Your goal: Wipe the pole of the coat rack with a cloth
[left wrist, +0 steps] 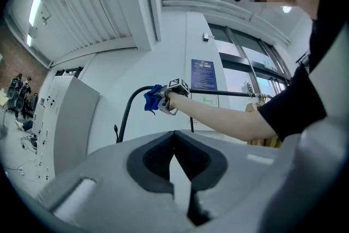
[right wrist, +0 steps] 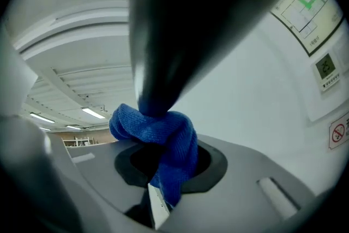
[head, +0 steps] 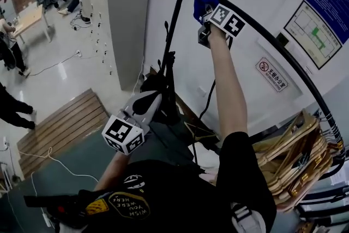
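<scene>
Cloth (right wrist: 159, 133) pinched by right hand-held gripper (right wrist: 158, 172), left hand-held gripper (left wrist: 177, 169) closed, shirt (head: 163, 193) "WISH YOU WERE HERE"

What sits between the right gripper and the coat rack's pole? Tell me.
The blue cloth: clamped in the right gripper, its bunched end presses against the black pole. The right gripper view shows this.

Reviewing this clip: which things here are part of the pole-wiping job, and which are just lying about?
Part of the job:
- blue cloth, clamped in the right tool
- black coat rack pole, with the cloth against it

Lying about or idle:
- wooden hangers on the rack
- grey cabinet
- wooden platform
- wall sign
- left tool, shut and empty
</scene>
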A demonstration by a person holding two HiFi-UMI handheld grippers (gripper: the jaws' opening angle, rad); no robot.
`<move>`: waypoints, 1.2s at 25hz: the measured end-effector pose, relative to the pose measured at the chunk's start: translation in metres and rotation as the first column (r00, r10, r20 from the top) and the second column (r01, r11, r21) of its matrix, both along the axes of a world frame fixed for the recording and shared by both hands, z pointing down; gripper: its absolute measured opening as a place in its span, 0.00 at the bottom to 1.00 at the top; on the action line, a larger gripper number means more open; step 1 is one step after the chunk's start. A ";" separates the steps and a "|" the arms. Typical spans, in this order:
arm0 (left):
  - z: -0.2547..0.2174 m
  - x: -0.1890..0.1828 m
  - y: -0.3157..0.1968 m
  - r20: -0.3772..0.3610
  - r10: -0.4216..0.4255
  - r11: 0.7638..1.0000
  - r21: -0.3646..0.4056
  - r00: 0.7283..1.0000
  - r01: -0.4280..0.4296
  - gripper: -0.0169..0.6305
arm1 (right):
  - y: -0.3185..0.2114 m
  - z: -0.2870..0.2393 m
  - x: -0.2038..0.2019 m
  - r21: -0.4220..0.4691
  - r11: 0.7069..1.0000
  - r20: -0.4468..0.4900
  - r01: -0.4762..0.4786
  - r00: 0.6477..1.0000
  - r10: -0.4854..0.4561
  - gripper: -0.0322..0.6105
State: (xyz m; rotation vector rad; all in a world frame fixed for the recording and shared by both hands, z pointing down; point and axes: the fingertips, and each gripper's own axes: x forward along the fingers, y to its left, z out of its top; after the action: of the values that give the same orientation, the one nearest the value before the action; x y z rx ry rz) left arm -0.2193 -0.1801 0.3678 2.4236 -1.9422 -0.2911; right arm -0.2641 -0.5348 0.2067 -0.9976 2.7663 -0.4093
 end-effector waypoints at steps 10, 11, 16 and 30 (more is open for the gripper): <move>0.001 0.055 -0.036 0.013 0.242 0.970 -0.012 0.970 -0.242 0.03 | 0.059 -0.010 0.182 0.009 0.982 0.220 -0.189 0.958 0.182 0.17; -0.001 0.072 -0.043 0.022 0.295 0.955 -0.008 0.955 -0.295 0.03 | 0.069 -0.012 0.216 0.026 0.969 0.222 -0.247 0.946 0.235 0.18; -0.022 0.162 -0.070 0.078 0.528 0.847 0.031 0.846 -0.531 0.03 | 0.122 -0.017 0.360 0.051 0.879 0.248 -0.474 0.859 0.449 0.17; -0.112 0.307 -0.088 0.212 0.691 0.675 0.154 0.691 -0.722 0.03 | 0.165 -0.020 0.481 0.048 0.786 0.255 -0.617 0.768 0.587 0.17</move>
State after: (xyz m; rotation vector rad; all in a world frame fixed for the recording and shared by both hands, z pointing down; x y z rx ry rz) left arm 0.0879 -0.2683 0.2556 3.1805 -0.8555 -0.3267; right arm 0.2173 -0.3702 0.1868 -1.6066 2.0734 -0.2156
